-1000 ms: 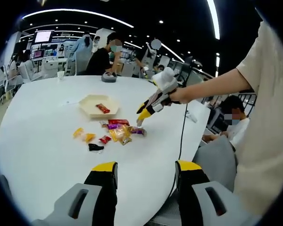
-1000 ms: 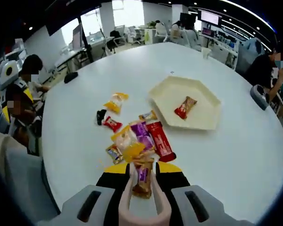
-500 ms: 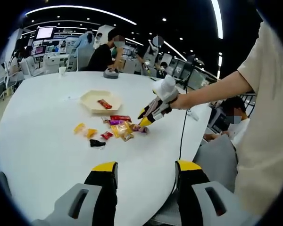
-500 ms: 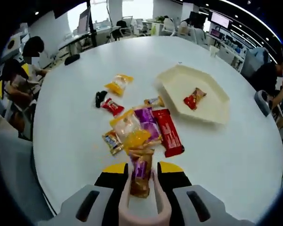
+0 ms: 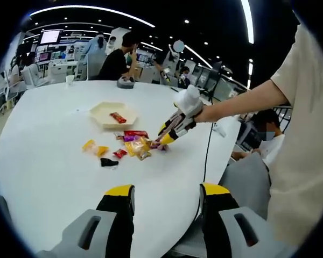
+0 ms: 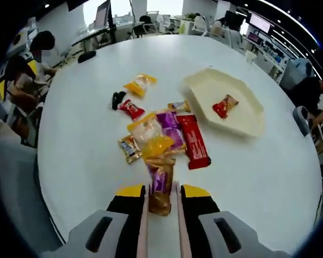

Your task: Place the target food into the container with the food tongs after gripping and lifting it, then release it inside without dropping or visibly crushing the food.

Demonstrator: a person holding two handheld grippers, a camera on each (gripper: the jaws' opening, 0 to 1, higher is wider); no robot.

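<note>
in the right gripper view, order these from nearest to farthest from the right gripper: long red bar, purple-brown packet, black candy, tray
1. purple-brown packet, between the tongs at the right gripper
2. long red bar, ahead, slightly right
3. black candy, far left
4. tray, far right

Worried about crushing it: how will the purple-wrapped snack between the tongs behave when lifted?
The purple-wrapped snack looks small and probably light. Its crinkled glossy wrapper suggests it may flex and slip between the smooth tongs. It lies against the yellow packet, which may shift as it lifts.
</note>
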